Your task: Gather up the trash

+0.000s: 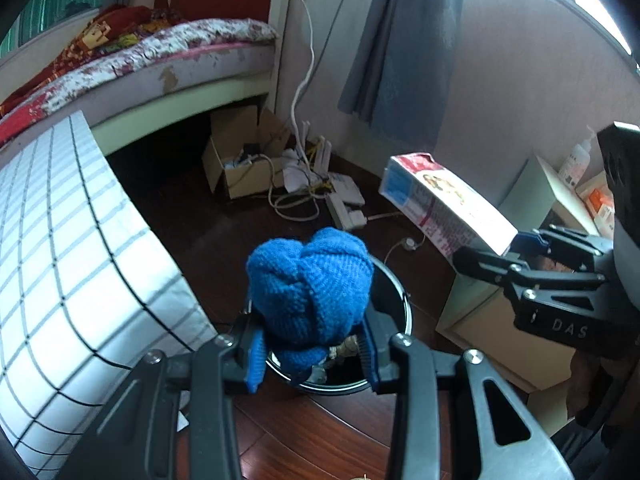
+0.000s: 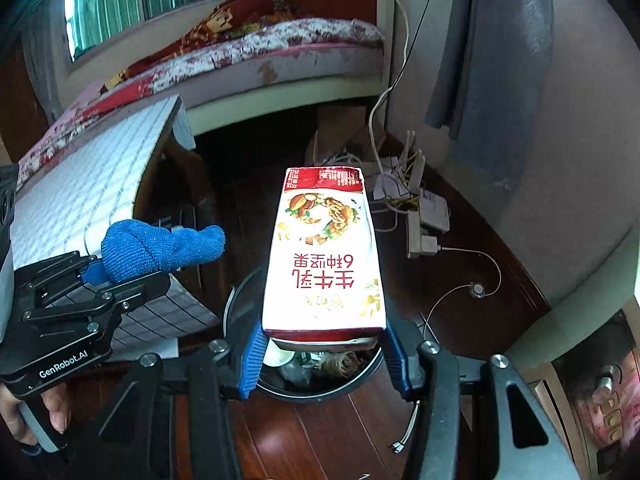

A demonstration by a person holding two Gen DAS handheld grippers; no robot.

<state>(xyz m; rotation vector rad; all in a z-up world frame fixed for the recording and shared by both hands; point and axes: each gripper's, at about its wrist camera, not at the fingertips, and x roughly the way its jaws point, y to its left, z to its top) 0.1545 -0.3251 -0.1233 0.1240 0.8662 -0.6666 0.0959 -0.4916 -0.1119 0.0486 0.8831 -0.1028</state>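
My left gripper (image 1: 312,360) is shut on a blue knitted cloth bundle (image 1: 310,296) and holds it over the round black trash bin (image 1: 394,280). The bundle also shows in the right wrist view (image 2: 156,248), held by the left gripper (image 2: 96,272). My right gripper (image 2: 324,354) is shut on a white and red milk carton (image 2: 324,252), above the bin (image 2: 240,292), which holds trash. In the left wrist view the carton (image 1: 444,204) sticks out from the right gripper (image 1: 520,246) to the right of the bin.
A table with a white checked cloth (image 1: 68,240) stands left of the bin. A bed (image 1: 160,60) is behind. A cardboard box (image 1: 240,160), routers and cables (image 1: 320,184) lie on the dark wood floor by the wall. A low cabinet (image 1: 500,320) stands at right.
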